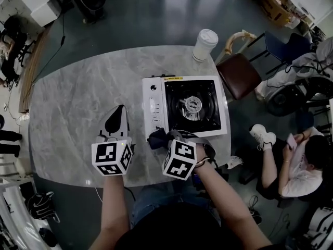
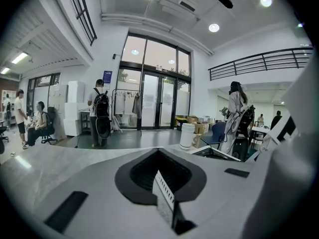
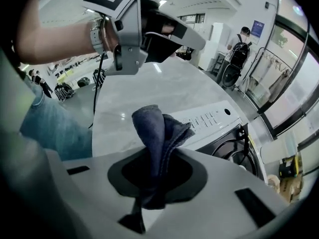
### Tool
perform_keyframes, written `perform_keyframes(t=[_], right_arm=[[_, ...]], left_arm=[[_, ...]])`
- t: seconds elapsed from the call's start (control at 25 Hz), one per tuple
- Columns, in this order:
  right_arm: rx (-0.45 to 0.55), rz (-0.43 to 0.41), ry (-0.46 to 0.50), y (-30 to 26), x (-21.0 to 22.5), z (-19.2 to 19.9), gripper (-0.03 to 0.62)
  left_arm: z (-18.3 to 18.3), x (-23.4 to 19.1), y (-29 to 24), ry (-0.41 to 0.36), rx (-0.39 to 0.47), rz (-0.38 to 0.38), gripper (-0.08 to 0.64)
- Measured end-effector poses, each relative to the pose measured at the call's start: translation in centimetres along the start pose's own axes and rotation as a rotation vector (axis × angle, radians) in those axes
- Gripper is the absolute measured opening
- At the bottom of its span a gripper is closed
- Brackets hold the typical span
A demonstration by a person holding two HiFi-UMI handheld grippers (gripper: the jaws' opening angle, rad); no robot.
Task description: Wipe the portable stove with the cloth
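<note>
The white portable stove (image 1: 183, 106), with a black burner well, lies on the grey marble table (image 1: 78, 103). Its control strip faces my grippers. My right gripper (image 1: 162, 139) is shut on a dark blue cloth (image 1: 156, 137) just off the stove's near left corner. In the right gripper view the cloth (image 3: 158, 131) sticks up bunched between the jaws, with the stove (image 3: 222, 128) beyond it. My left gripper (image 1: 120, 111) rests on the table left of the stove, shut, with nothing in it. The left gripper view shows its jaws closed together and the stove's edge (image 2: 214, 153) to the right.
A white lidded cup (image 1: 204, 44) stands at the table's far edge behind the stove. A brown chair (image 1: 238, 75) is at the table's right side. A person (image 1: 296, 160) sits on the floor further right. The table's near edge runs just under my grippers.
</note>
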State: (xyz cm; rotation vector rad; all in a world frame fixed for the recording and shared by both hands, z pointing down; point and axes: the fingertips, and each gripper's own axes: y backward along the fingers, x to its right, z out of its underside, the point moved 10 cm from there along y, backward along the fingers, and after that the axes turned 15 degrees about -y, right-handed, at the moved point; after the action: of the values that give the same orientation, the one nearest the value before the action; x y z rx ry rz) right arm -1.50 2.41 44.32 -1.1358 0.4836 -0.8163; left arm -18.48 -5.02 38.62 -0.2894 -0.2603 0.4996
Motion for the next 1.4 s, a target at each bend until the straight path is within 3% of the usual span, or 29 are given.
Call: perform_keyframes(t=[0.24,0.44,0.92,1.4], right_arm=[[0.015,-0.099,-0.07,-0.1,1.3,0.5,0.072],[0.002,-0.094,-0.04,0.3,2.2,1.8,0.072],[-0.002,-0.133,-0.082,1.7,5.3,5.4,0.072],[0.009,-0.089,-0.19,4.5,9.6,11.8,0.072]], left_arm=[[0.1,0.6,-0.6,-0.005,-0.018,0.016,0.011],[-0.1,0.7,-1.0,-0.006,-0.024,0.01,0.011],[-0.7,2.5,-2.1,-0.032,-0.052,0.052,0.011],[-1.5,4.2,-2.8,-0.037,-0.066,0.089,0.011]])
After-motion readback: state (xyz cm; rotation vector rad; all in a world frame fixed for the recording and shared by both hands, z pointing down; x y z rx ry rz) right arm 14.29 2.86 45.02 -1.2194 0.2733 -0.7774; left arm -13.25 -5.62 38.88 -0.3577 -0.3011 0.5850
